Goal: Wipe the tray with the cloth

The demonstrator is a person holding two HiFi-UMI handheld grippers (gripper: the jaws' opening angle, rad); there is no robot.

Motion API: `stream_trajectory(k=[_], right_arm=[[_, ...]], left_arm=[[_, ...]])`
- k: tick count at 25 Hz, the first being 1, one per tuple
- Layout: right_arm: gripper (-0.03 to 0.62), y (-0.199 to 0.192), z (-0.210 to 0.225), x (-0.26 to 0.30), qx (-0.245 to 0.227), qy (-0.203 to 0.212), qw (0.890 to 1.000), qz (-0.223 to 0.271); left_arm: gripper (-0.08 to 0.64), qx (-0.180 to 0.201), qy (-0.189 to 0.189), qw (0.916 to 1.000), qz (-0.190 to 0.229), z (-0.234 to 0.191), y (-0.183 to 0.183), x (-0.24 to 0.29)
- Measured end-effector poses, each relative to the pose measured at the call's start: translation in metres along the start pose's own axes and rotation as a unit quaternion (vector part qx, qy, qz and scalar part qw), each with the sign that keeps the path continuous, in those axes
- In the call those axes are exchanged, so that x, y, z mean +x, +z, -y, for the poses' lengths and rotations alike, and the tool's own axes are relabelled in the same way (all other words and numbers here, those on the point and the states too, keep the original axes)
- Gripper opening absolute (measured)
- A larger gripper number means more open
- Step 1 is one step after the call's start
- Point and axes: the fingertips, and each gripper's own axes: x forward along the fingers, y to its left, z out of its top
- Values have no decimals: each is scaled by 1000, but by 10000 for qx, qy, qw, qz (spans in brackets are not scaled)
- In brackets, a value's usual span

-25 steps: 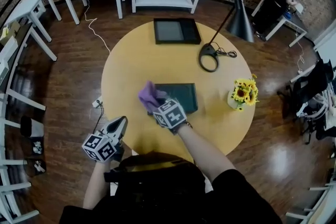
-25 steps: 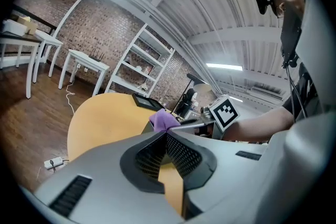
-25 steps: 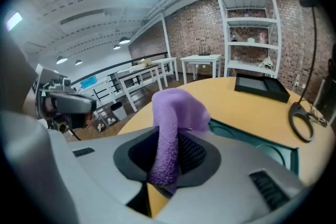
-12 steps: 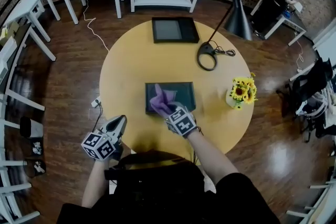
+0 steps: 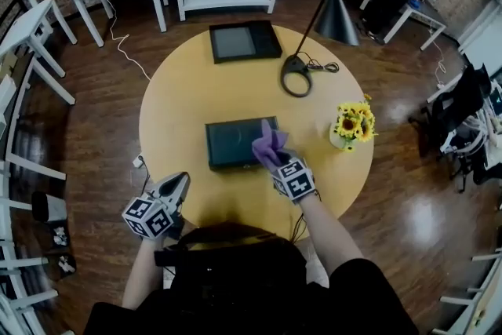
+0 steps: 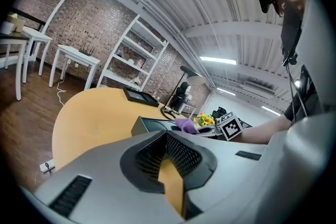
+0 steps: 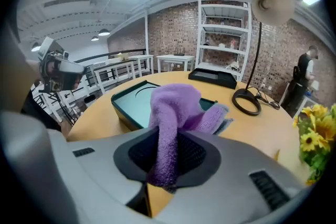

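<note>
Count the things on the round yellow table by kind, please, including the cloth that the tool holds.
trays: 2 (teal tray, black tray)
desk lamp: 1
vase of yellow flowers: 1
purple cloth, gripped in the right tool: 1
Total: 5

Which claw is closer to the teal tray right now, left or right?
Right. The right claw, gripping the purple cloth, is at the right end of the tray; the left claw, shut and empty, sits off the table, well clear.

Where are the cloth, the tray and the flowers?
cloth point(image 5: 269, 145): head view, its bunched middle.
tray point(image 5: 230, 142): head view, bare inner floor.
flowers point(image 5: 351, 124): head view, the yellow blooms.
</note>
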Motion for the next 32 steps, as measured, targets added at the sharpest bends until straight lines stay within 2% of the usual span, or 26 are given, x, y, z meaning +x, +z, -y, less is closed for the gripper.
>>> stream_trajectory(k=[6, 10, 11, 13, 14, 16, 18, 20, 22, 24, 25, 27, 29, 32], right_arm=[[86, -3, 2, -3, 148, -89, 9998, -20], [86, 10, 1, -14, 271, 150, 9994, 182], [86, 17, 4, -19, 268, 162, 9990, 324], [86, 34, 17, -30, 290, 89, 9973, 670], [86, 43, 28, -34, 334, 14, 9959, 839], [86, 55, 56, -37, 596, -120, 9923, 1076], [86, 59, 86, -31, 1229, -125, 9855, 1161], [86, 59, 110, -18, 2204, 49, 9681, 1193], [86, 60, 124, -4, 3241, 351, 9365, 1290], [86, 57, 133, 14, 4032, 629, 9032, 1332], [87, 54, 134, 23, 4282, 756, 8912, 1293], [87, 50, 133, 37, 4578, 964, 8755, 1211], [86, 45, 134, 43, 4849, 1163, 8579, 1240], [86, 26, 135, 49, 5349, 1426, 8251, 1133]], left_arm=[[-6, 89, -35, 9999, -77, 3, 0, 8], [-3, 472, 315, 9976, -404, -11, -8, 23], [26, 543, 395, 9963, -527, -16, -11, 31], [141, 582, 492, 9940, -788, -23, -17, 52], [175, 564, 536, 9931, -880, -26, -18, 64], [184, 460, 643, 9921, -978, -35, -18, 89], [184, 193, 749, 9910, -1091, -47, -23, 113], [184, -163, 850, 9881, -1270, -59, -31, 132], [184, -364, 974, 9833, -1491, -67, -41, 143], [182, -306, 1053, 9807, -1621, -68, -47, 146], [170, -245, 1069, 9802, -1650, -67, -48, 147], [164, -240, 1079, 9805, -1624, -67, -49, 146], [164, -368, 1078, 9813, -1552, -68, -50, 146], [167, -503, 1017, 9821, -1501, -70, -52, 145]])
